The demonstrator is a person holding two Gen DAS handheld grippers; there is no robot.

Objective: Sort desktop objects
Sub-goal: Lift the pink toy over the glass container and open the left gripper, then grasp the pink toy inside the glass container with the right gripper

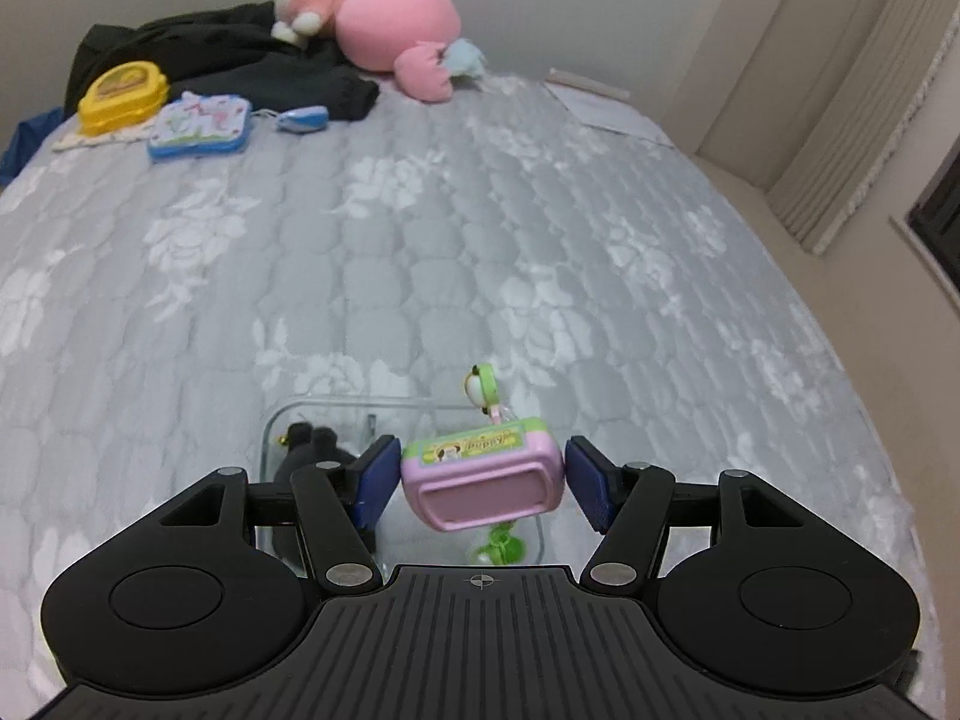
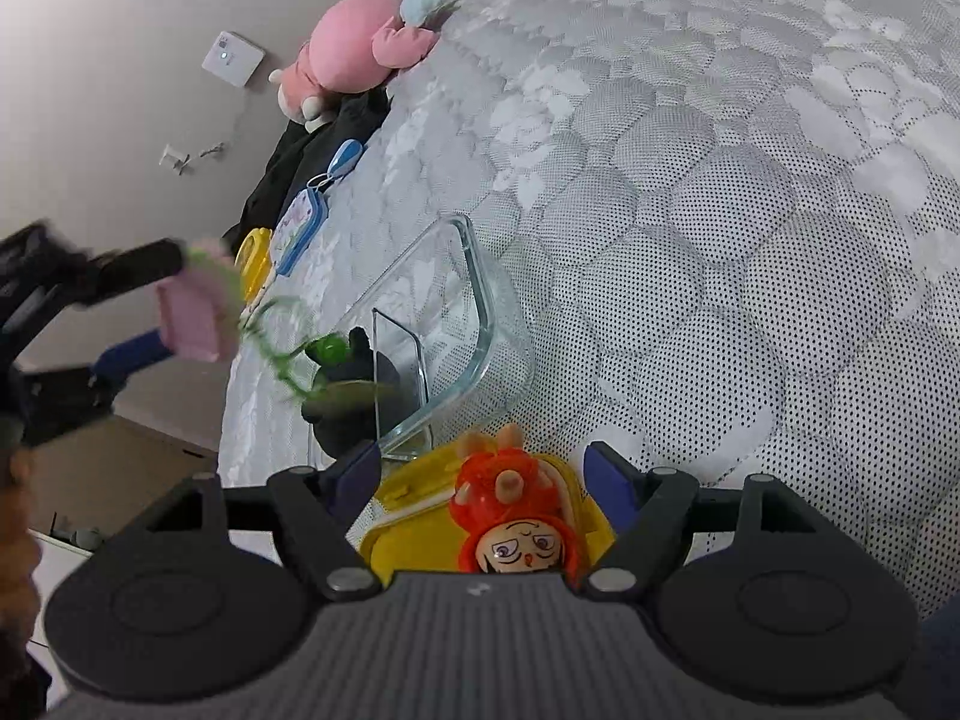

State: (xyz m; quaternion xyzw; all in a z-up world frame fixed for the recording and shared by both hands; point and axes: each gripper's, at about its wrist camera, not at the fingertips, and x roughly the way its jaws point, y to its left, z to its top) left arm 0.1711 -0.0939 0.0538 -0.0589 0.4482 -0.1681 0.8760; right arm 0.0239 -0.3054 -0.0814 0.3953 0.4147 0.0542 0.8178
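Left wrist view shows the left gripper [image 1: 483, 483] above a clear glass rectangular container [image 1: 282, 420] that stands on the grey quilted bed cover with white flowers [image 1: 480, 228]. Between its blue pads [image 1: 378, 480] sits a small pink plastic case with a green label [image 1: 483, 474]; the left pad touches it, on the right side a thin gap is seen, so I cannot tell if the grip is firm. A green frog charm [image 1: 480, 384] sticks up behind the case, and a black plush toy [image 1: 312, 450] lies inside the container. Far away are a yellow plastic box [image 1: 123, 96], a blue-edged flat case [image 1: 201, 126] and a big pink plush doll [image 1: 384, 24]. Right wrist view shows the right gripper [image 2: 483, 480] spread wide around a yellow lidded box [image 2: 414, 516] with an orange-haired doll figure [image 2: 516, 516] on it; the fingers [image 2: 609, 486] are just beside the box, not pressing it.
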